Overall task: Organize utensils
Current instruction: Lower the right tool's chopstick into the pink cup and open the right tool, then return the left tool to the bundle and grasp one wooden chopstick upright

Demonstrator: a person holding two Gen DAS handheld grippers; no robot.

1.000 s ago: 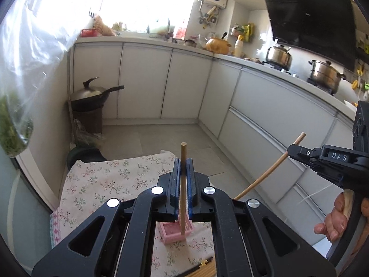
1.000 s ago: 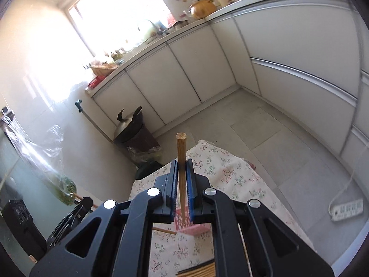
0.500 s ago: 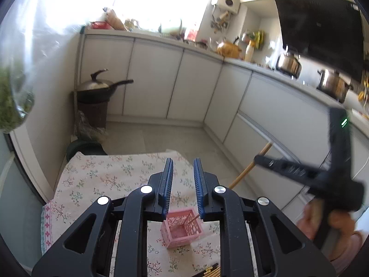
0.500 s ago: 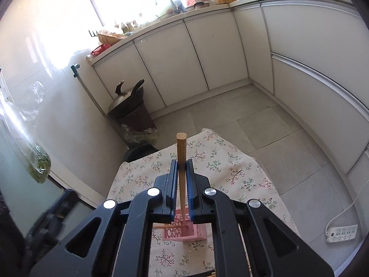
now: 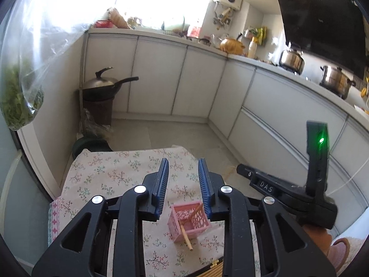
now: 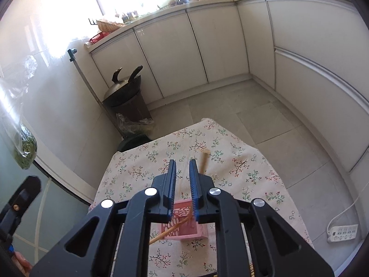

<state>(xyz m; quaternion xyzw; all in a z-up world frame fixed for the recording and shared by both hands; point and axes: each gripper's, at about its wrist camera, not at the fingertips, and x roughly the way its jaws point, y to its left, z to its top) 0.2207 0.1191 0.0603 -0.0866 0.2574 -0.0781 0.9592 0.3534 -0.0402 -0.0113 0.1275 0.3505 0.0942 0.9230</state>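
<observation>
White kitchen cabinets curve round behind a small table under a flowered cloth (image 5: 120, 173), and on that cloth sits the pink basket (image 5: 189, 221) I am sorting chopsticks into. Both my claws hover just above the basket. My left gripper (image 5: 183, 184) is spread wide and holds nothing; one chopstick (image 5: 186, 236) leans out over the basket's near wall, its end resting on the cloth. My right gripper (image 6: 182, 188) has its jaws parted too, gripping nothing. A second chopstick (image 6: 204, 159) rises tilted just beyond its right finger, free of the pads, I judge it loose and tipping. The sticks slant because the basket is too shallow to stand them upright.

Only the left view shows the stick's outer tip on the cloth, and more chopsticks (image 5: 214, 271) waiting nearer me than the basket. Only the right view shows the tilting stick's top end.
</observation>
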